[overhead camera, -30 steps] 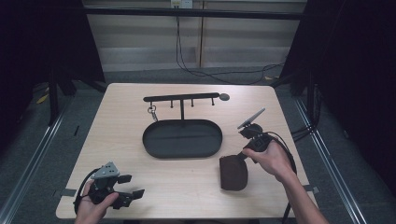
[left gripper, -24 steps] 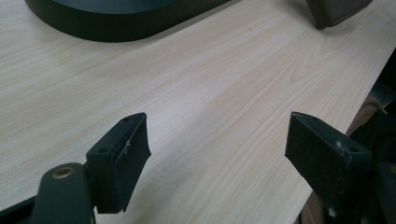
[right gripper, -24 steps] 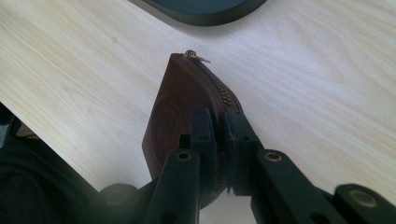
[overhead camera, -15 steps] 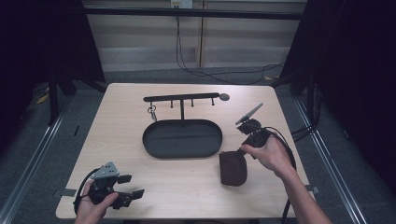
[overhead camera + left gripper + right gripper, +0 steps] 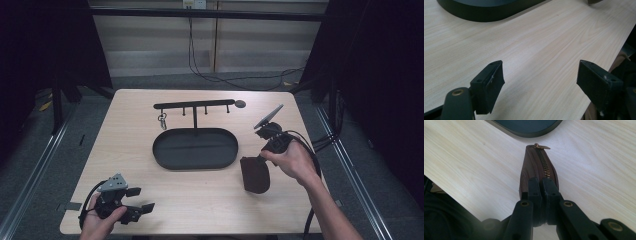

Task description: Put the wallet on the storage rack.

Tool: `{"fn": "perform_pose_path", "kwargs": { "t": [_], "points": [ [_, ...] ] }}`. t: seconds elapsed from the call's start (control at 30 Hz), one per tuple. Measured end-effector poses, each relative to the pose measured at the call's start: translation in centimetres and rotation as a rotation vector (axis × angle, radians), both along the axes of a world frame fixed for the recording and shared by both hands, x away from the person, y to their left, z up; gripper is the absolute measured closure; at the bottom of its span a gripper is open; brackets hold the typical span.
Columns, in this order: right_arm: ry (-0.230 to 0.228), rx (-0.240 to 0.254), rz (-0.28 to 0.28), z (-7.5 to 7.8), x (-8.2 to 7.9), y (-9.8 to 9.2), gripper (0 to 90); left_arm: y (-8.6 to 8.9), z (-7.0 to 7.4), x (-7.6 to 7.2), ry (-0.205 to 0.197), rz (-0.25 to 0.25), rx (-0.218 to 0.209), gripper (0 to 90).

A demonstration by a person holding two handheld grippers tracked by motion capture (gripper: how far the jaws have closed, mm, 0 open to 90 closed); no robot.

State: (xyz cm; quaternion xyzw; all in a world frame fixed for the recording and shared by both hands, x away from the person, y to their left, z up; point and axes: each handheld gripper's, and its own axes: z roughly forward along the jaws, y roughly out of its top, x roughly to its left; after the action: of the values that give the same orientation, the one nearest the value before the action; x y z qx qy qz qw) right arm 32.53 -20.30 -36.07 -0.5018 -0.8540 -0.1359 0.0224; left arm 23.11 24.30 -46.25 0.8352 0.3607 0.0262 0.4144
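Observation:
A dark brown zipped pouch (image 5: 255, 176) hangs right of the black oval tray (image 5: 165, 161), its lower end at or just above the table. My right gripper (image 5: 259, 161) is shut on the pouch's top edge. In the right gripper view the jaws press together (image 5: 541, 192) on the zipper seam of the pouch (image 5: 534, 162), with the brass pull at the far end. My left gripper (image 5: 142, 199) rests at the front left corner of the table, open; in the left gripper view its jaws (image 5: 540, 75) stand wide apart over bare wood.
Behind the tray stands a black rack with hooks (image 5: 195, 105), and a key ring (image 5: 162, 120) hangs from its left end. The tray's rim (image 5: 486, 12) lies ahead of the left gripper. The table's front edge runs close to both hands.
My right hand has risen a little and the pouch has come up with it. The left hand has stayed in place.

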Motion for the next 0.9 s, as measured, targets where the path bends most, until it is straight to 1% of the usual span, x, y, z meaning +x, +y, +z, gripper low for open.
{"fn": "perform_pose_path", "kwargs": {
  "t": [0.03, 0.17, 0.3, 0.4, 0.43, 0.57, 0.6, 0.87, 0.9],
  "points": [
    [0.007, -0.002, 0.001, 0.1, 0.0, 0.0, 86.1, 0.0, 0.0, 0.0, -0.001, 0.001, -0.001, 21.5],
    [0.002, -0.020, 0.002, 0.6, 0.1, 0.1, 86.2, 0.0, 0.0, 0.0, 0.001, 0.001, -0.001, 21.5],
    [0.012, -0.028, 0.005, 1.4, 0.2, 0.1, 86.2, 0.0, 0.0, 0.0, 0.000, 0.000, -0.001, 21.5],
    [0.008, -0.038, 0.010, 1.8, 0.3, 0.1, 86.2, 0.0, 0.0, 0.0, 0.002, 0.001, -0.003, 21.5],
    [0.008, -0.041, 0.004, 2.0, 0.3, 0.1, 86.2, 0.0, 0.0, 0.0, 0.001, 0.000, -0.005, 21.5],
    [0.001, -0.041, 0.008, 2.4, 0.6, 0.2, 86.2, 0.0, 0.0, 0.1, 0.003, -0.001, -0.001, 21.5],
    [0.006, -0.044, 0.009, 2.5, 0.7, 0.2, 86.2, 0.1, 0.0, 0.1, 0.007, -0.001, -0.002, 21.5],
    [-0.017, -0.046, 0.013, 3.6, 1.5, 0.6, 86.2, 0.1, -0.1, 0.3, 0.013, 0.001, -0.003, 21.5],
    [-0.016, -0.044, 0.005, 3.9, 1.6, 0.7, 86.2, 0.1, -0.1, 0.3, 0.014, 0.003, -0.004, 21.5]
  ]
}}
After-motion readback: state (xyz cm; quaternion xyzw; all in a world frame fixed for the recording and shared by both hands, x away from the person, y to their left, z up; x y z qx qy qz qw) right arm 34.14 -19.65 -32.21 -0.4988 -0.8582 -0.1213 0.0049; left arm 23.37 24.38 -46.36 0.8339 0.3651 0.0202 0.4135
